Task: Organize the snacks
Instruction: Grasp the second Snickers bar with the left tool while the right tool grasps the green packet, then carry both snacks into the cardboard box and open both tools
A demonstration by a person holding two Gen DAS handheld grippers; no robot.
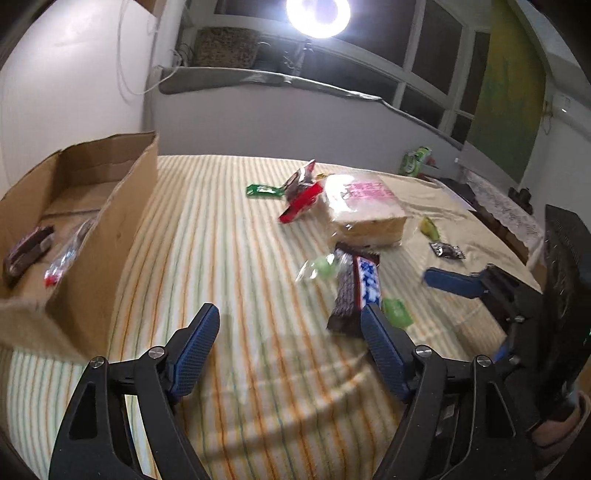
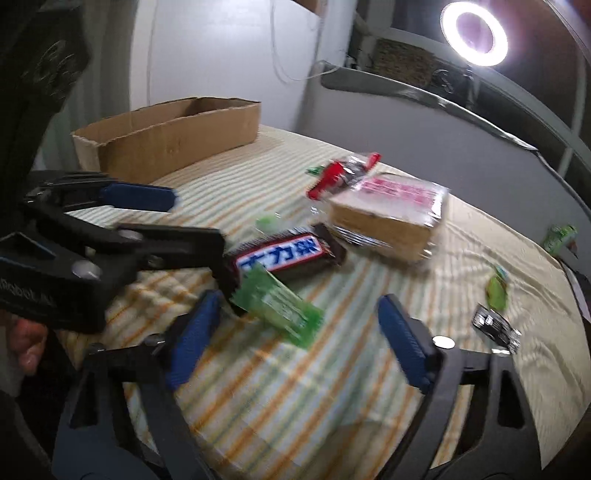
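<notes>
Snacks lie scattered on a striped cloth [image 1: 229, 266]. A brown Snickers bar [image 1: 356, 291] [image 2: 286, 254] lies in the middle, with a green wafer packet [image 2: 279, 304] [image 1: 396, 312] beside it. Behind them are a large wrapped cake block [image 1: 364, 210] [image 2: 391, 212], a red packet [image 1: 301, 201] [image 2: 338, 173] and a small green candy [image 1: 264, 190]. My left gripper [image 1: 290, 325] is open and empty, just left of the Snickers bar. My right gripper [image 2: 297, 312] is open and empty, over the green wafer packet. A cardboard box [image 1: 99, 236] [image 2: 173, 136] at the left holds two snacks [image 1: 27, 251].
A small black packet [image 1: 447, 251] [image 2: 496, 326] and a yellow-green candy [image 1: 430, 227] [image 2: 496, 290] lie to the right. A clear-wrapped green candy [image 1: 321, 266] sits left of the Snickers bar. A ring light [image 2: 474, 33] shines at the back. The bed edge runs along the right.
</notes>
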